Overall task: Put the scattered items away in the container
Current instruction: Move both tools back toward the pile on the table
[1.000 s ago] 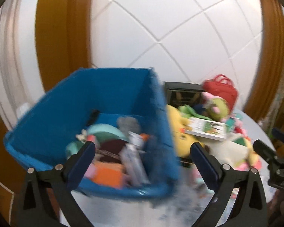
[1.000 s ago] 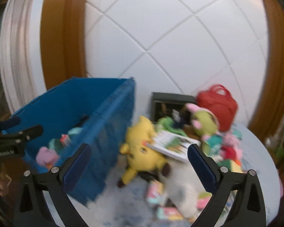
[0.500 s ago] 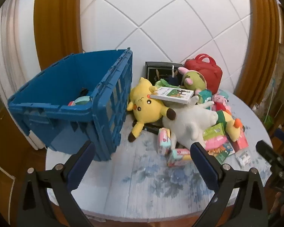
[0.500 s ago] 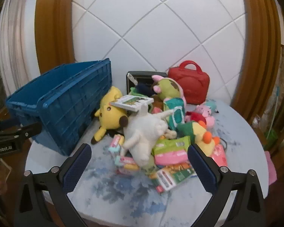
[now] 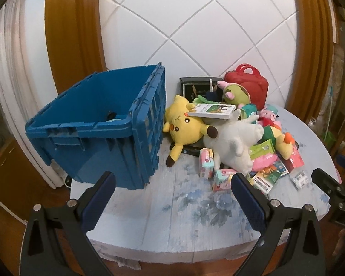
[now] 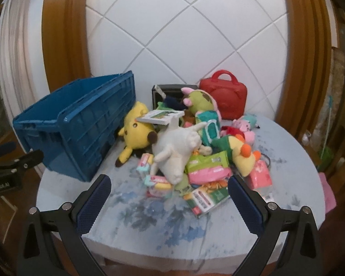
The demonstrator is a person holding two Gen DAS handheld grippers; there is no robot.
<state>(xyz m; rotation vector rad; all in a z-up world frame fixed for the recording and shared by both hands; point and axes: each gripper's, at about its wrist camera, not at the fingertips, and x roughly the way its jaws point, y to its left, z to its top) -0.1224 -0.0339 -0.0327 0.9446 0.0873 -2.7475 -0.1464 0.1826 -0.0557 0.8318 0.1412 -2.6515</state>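
Ribbed blue plastic crate (image 5: 99,124), fuzzy yellow plush (image 5: 186,124), both grippers spread wide, empty

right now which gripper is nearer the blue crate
Left. The left gripper, open, sits just in front of the blue crate. The right gripper, open too, faces the toy pile, with the crate off to its left.
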